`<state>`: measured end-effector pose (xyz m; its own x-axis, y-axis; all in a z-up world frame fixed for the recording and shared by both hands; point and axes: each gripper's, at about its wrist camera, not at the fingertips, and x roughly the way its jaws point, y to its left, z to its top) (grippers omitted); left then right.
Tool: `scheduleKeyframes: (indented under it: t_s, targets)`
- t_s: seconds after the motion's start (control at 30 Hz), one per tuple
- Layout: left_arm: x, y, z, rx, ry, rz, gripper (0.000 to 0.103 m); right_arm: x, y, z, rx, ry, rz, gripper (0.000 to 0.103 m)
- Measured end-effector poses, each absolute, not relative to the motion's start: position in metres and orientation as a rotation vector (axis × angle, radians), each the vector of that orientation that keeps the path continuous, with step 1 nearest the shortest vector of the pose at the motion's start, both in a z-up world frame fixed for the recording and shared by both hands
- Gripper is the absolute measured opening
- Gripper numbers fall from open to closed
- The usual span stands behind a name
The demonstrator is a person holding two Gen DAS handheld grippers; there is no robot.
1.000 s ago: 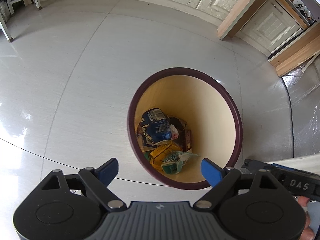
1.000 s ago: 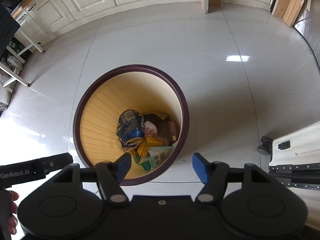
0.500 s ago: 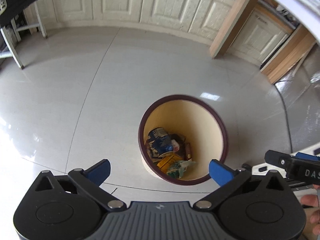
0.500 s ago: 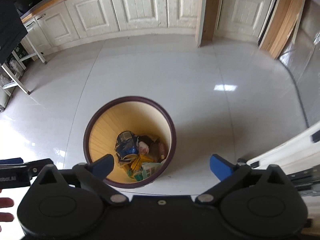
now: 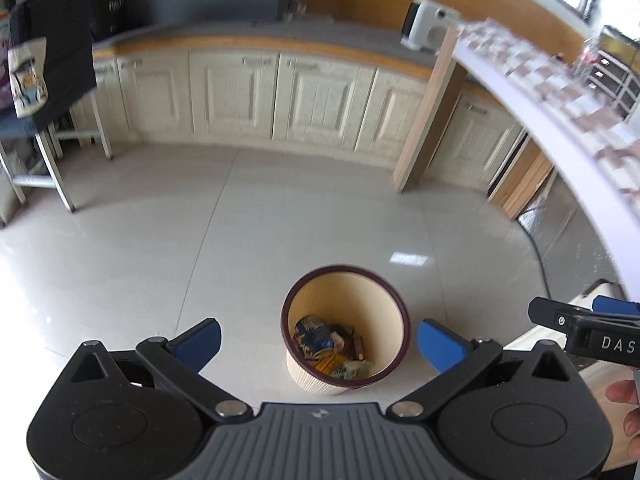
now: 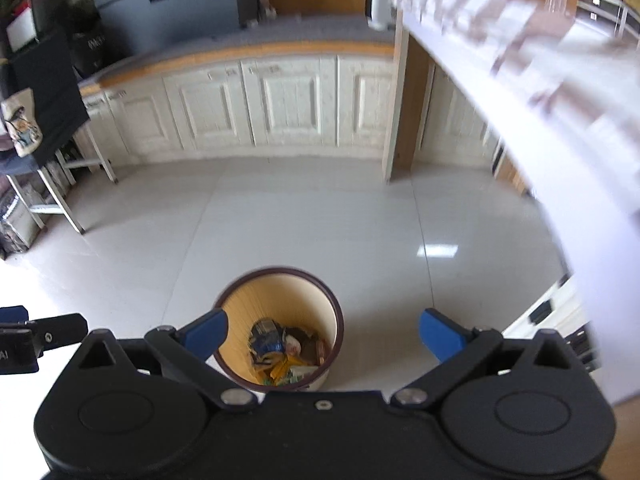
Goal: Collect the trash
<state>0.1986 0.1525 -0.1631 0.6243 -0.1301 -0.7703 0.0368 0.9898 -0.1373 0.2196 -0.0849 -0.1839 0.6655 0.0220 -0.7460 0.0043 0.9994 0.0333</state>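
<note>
A round cream waste bin (image 5: 390, 292) with a dark maroon rim stands on the tiled floor, well below both grippers. It also shows in the right wrist view (image 6: 240, 312). Crumpled wrappers and packets (image 5: 316, 336) lie at its bottom, a blue one on top, also seen in the right wrist view (image 6: 268, 342). My left gripper (image 5: 318, 340) is open and empty. My right gripper (image 6: 322, 332) is open and empty, and it shows at the right edge of the left wrist view (image 5: 576, 322).
Cream cabinets (image 5: 240, 96) under a grey counter run along the far wall. A white table edge (image 5: 560, 152) with blurred items curves in at the right, also in the right wrist view (image 6: 560, 160). A metal-legged rack (image 5: 44, 152) stands at the left.
Both grippers have risen far above the bin, so it looks much smaller. The cabinets, counter and table edge have come into view. Both grippers stay open, the jaws a little wider.
</note>
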Motion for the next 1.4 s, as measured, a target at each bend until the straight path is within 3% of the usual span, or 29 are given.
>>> scheduleKeyframes:
  t_s: [0.4,0.73,1.4]
  targets:
    - [0.108,0.134,-0.076,-0.081,0.723,-0.112,0.103,0.127,-0.096,-0.086,-0.019,0.712,0.025,0.103]
    - [0.055,0.128,-0.027,-0.075,0.694,-0.084,0.103,0.064,-0.111,-0.028,-0.043,0.635,0.007,0.103]
    - [-0.022,0.096,-0.006,-0.026,0.668,-0.122,0.103,-0.030,-0.135,0.002,-0.060,0.580,-0.043,0.103]
